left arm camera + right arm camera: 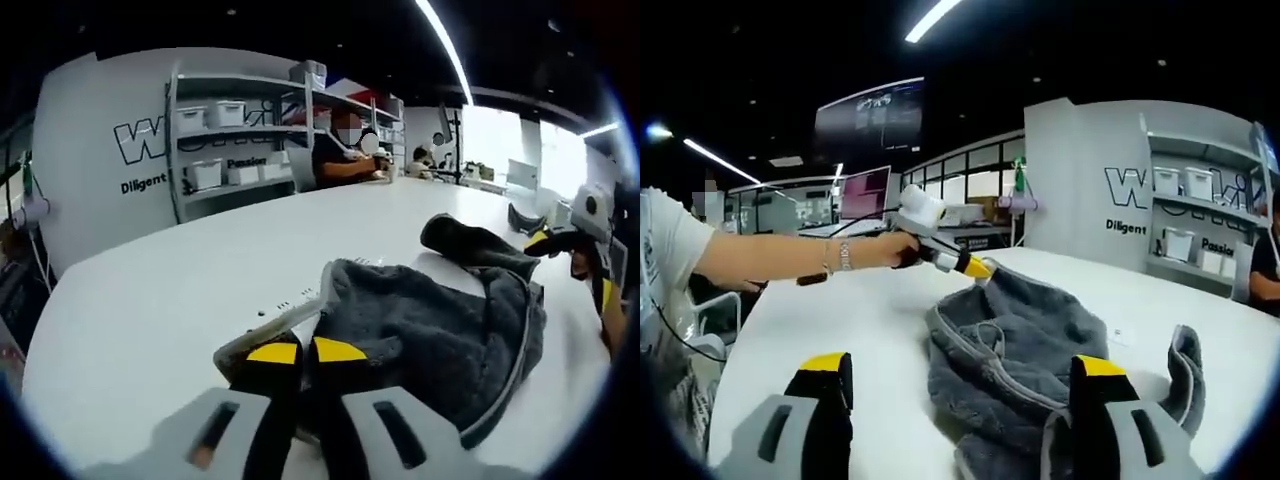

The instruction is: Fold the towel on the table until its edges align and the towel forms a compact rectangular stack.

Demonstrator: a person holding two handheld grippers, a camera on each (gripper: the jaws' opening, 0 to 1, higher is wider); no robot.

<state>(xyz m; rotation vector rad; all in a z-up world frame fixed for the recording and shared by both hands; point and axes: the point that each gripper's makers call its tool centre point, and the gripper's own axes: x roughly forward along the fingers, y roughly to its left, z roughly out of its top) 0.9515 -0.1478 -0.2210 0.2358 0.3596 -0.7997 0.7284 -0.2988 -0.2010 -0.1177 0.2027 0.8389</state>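
Currently, left hand-held gripper: I had it clamped on the towel edge.
Right hand-held gripper: gaping, empty.
Risk: hem slipping, towel bunching on the table.

Your towel looked like thick fuzzy grey cloth, matt and nubby, with a smoother paler trim along its hem. Under it, the table was a smooth white top with a soft sheen. Your left gripper by the towel's hem had matt grey plastic jaws with yellow tips, and so did your right gripper.
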